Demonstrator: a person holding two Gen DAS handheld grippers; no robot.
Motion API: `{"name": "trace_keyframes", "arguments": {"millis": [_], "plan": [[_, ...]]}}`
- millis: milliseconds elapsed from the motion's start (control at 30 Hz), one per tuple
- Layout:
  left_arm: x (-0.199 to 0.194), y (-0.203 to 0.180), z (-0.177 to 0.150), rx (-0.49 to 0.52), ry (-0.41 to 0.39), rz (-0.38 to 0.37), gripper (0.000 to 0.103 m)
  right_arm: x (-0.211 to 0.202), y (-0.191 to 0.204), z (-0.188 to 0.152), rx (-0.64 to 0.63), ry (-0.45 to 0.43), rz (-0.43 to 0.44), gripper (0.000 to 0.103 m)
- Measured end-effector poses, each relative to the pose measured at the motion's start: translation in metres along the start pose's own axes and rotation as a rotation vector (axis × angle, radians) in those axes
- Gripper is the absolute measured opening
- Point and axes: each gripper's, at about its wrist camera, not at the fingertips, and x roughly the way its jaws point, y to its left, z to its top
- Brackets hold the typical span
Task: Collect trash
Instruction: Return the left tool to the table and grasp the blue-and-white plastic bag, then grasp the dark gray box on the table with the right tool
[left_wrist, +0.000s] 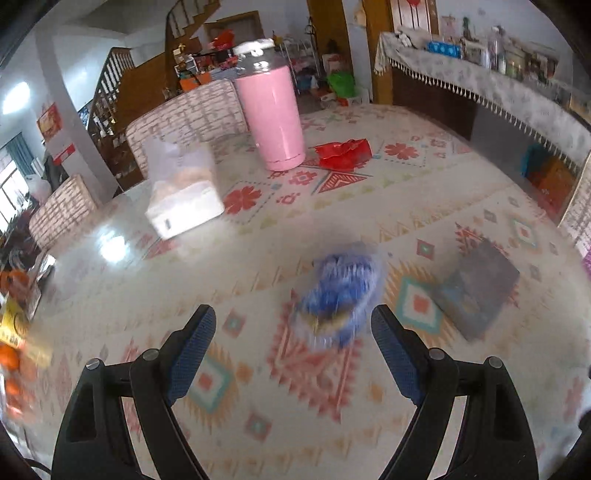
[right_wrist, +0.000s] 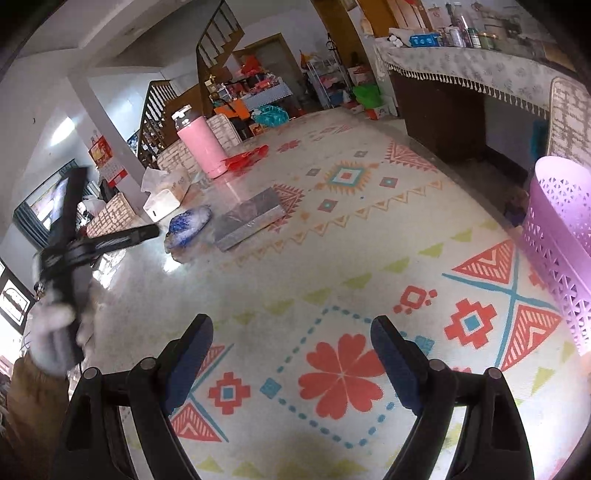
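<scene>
A crumpled blue and white wrapper (left_wrist: 341, 291) lies on the patterned tablecloth just ahead of my left gripper (left_wrist: 293, 325), which is open and empty, the wrapper near its right finger. The wrapper also shows in the right wrist view (right_wrist: 190, 221), with the left gripper's body (right_wrist: 110, 238) reaching toward it. A crumpled red wrapper (left_wrist: 343, 153) lies beside a pink tumbler (left_wrist: 271, 110); it also shows in the right wrist view (right_wrist: 245, 157). My right gripper (right_wrist: 291, 334) is open and empty above the cloth. A purple lattice basket (right_wrist: 561, 243) stands at the right.
A white tissue box (left_wrist: 181, 188) sits left of the tumbler. A grey flat book (left_wrist: 476, 288) lies right of the blue wrapper. Padded chair backs (left_wrist: 192, 118) line the table's far edge. A dark sideboard with a fringed cloth (left_wrist: 480, 85) stands at the right.
</scene>
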Motion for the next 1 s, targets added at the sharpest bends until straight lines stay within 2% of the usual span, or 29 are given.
{"name": "trace_keyframes", "arguments": {"millis": [133,400,567,600,633,667,733,800,1000], "plan": [[0.026,-0.002,0.015,-0.018,0.046,-0.047,0.086,-0.009,0.003,-0.003,-0.023,-0.040,-0.003,0.091],[0.049,-0.003,0.015,-0.046,0.092,-0.061,0.086,-0.010,0.004,-0.001,-0.025,-0.049,0.004,0.091],[0.061,0.003,0.010,-0.142,0.160,-0.098,0.085,-0.009,0.004,-0.001,-0.026,-0.049,0.002,0.091],[0.060,0.006,0.008,-0.174,0.161,-0.108,0.072,-0.009,0.004,-0.001,-0.025,-0.049,0.002,0.091],[0.058,0.009,0.007,-0.204,0.159,-0.124,0.050,-0.009,0.005,-0.001,-0.024,-0.049,0.001,0.091],[0.053,0.012,0.006,-0.222,0.157,-0.110,0.049,-0.009,0.005,-0.001,-0.024,-0.048,0.000,0.091],[0.046,0.016,0.000,-0.253,0.157,-0.136,0.044,-0.008,0.005,0.000,-0.024,-0.046,-0.001,0.091],[0.033,0.018,-0.008,-0.259,0.149,-0.149,0.044,-0.007,0.005,0.000,-0.023,-0.041,-0.002,0.091],[-0.021,0.024,-0.058,-0.312,0.138,-0.225,0.044,-0.001,0.003,0.000,-0.019,-0.009,-0.015,0.092]]}}
